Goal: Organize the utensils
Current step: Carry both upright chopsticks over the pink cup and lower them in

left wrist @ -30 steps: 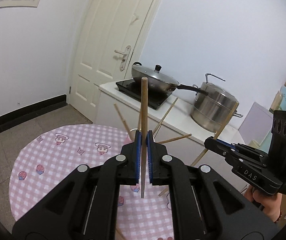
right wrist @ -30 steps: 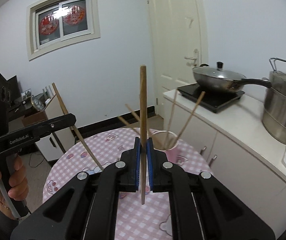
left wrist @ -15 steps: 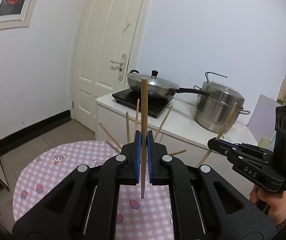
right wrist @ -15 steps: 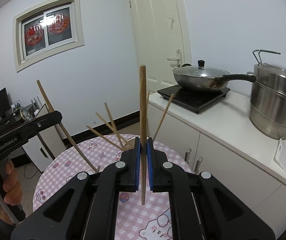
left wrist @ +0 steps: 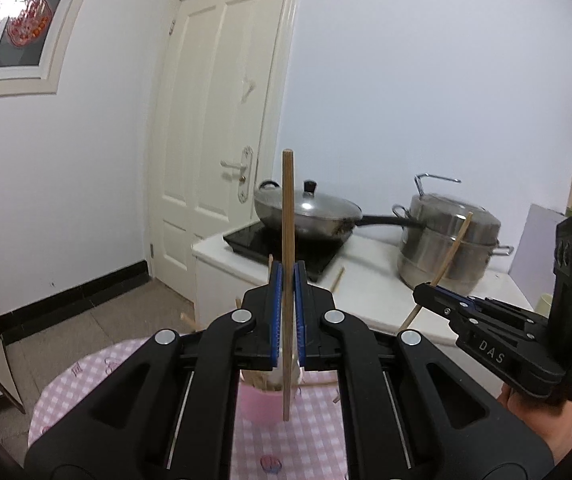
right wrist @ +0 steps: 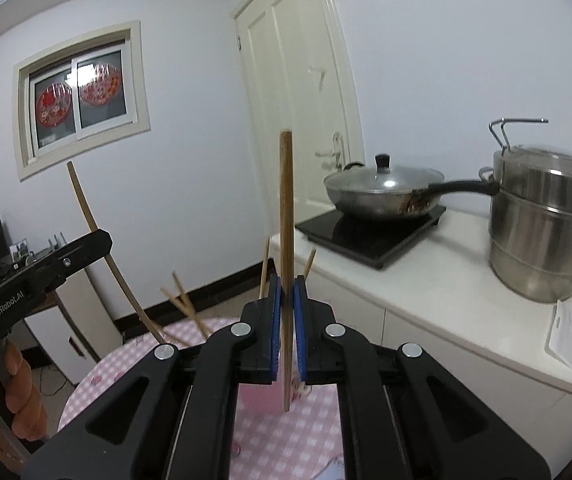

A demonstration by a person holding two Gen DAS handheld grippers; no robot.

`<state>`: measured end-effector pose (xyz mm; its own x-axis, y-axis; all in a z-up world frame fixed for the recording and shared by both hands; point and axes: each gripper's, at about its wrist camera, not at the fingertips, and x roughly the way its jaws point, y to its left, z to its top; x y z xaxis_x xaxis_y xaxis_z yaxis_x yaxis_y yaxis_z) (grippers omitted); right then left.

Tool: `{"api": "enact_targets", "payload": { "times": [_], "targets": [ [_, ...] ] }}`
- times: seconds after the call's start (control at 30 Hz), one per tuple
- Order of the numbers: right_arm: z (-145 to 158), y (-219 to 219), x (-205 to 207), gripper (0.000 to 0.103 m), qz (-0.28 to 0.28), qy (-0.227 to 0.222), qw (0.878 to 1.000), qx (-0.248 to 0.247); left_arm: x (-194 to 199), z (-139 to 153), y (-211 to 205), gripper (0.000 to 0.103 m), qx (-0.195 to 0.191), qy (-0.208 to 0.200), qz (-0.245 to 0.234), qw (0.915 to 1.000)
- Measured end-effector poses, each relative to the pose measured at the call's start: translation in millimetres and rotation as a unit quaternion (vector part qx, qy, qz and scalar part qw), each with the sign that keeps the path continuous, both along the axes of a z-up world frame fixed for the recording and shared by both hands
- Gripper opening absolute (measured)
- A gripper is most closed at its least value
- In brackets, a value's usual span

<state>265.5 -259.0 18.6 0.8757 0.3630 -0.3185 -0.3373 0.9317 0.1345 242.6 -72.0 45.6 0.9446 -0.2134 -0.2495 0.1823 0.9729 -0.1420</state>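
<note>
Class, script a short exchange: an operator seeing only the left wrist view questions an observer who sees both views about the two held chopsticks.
Operator: The left chopstick in my left gripper looks upright. Is it?
Observer: No. In the right wrist view it slants, top end toward the window, lower end toward the table.
Operator: Is the right gripper truly pinching the right chopstick?
Observer: Yes. Head-on, both blue pads press it, jaws shut.
</note>
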Motion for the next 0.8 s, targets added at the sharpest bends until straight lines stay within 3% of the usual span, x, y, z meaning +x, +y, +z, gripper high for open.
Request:
{"api": "enact_targets", "payload": {
  "times": [0.37,0.53,0.8],
  "targets": [
    [1.7,9.3,24.1,0.005,0.008,-0.041,0.999,0.017,25.5,-2.6,-7.7,0.006,-0.008,-0.034,0.033,0.9988],
    [0.0,15.8,33.7,0.005,0.025,-0.049,0.998,0.019,36.3,-13.2,-15.2,0.006,0.006,-0.049,0.048,0.9976],
    [-20.1,25.2,49.5,0.005,0.051,-0.027,0.998,0.011,53.9,-37.3,-23.5,0.006,0.018,-0.028,0.04,0.9986]
  ]
}}
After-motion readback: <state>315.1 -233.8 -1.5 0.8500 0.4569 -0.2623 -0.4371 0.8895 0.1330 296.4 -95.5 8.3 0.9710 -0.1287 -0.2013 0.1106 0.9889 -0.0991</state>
